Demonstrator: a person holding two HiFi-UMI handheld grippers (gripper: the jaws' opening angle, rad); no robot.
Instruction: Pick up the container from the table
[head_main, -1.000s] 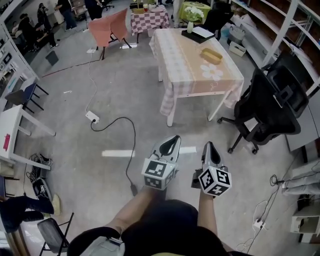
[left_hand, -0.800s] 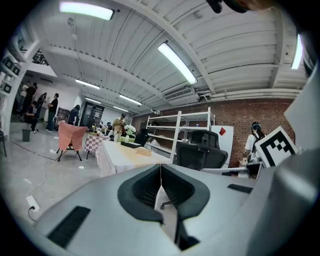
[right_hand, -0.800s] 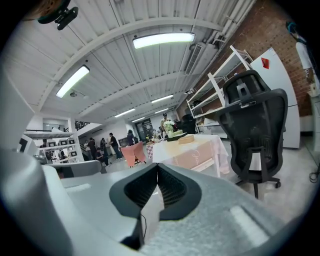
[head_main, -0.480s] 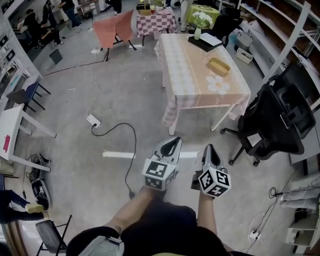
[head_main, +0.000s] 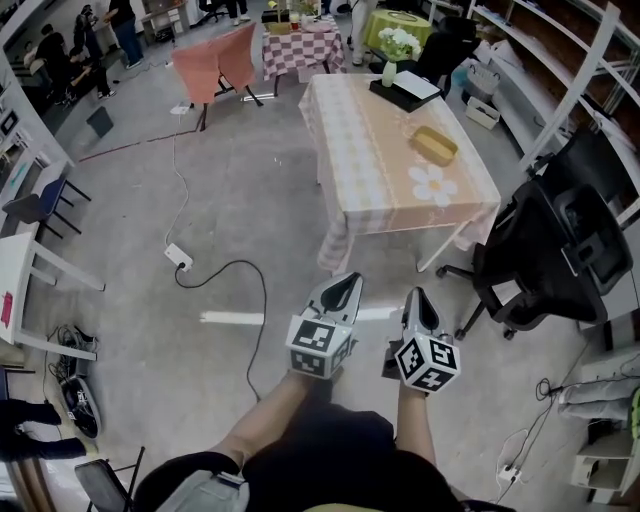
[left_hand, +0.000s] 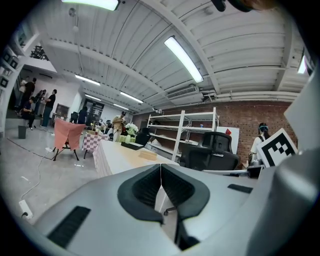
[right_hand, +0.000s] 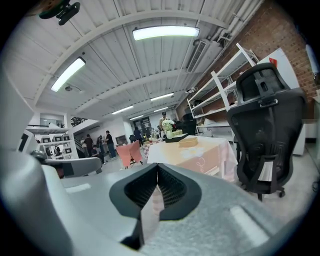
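Head view: the tan container (head_main: 434, 146) sits on the worktop (head_main: 368, 135), well apart from the left gripper (head_main: 344, 283) and right gripper (head_main: 419, 297). Left gripper view: fingers (left_hand: 142, 187) pressed together, empty. Right gripper view: fingers (right_hand: 172, 189) likewise closed, empty. The container looks light and stiff; grasp one rim wall.

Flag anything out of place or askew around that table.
A power strip and its black cable lie loose on the floor near the table, which looks like a trip hazard. The container sits flat on the table, with nothing spilled.
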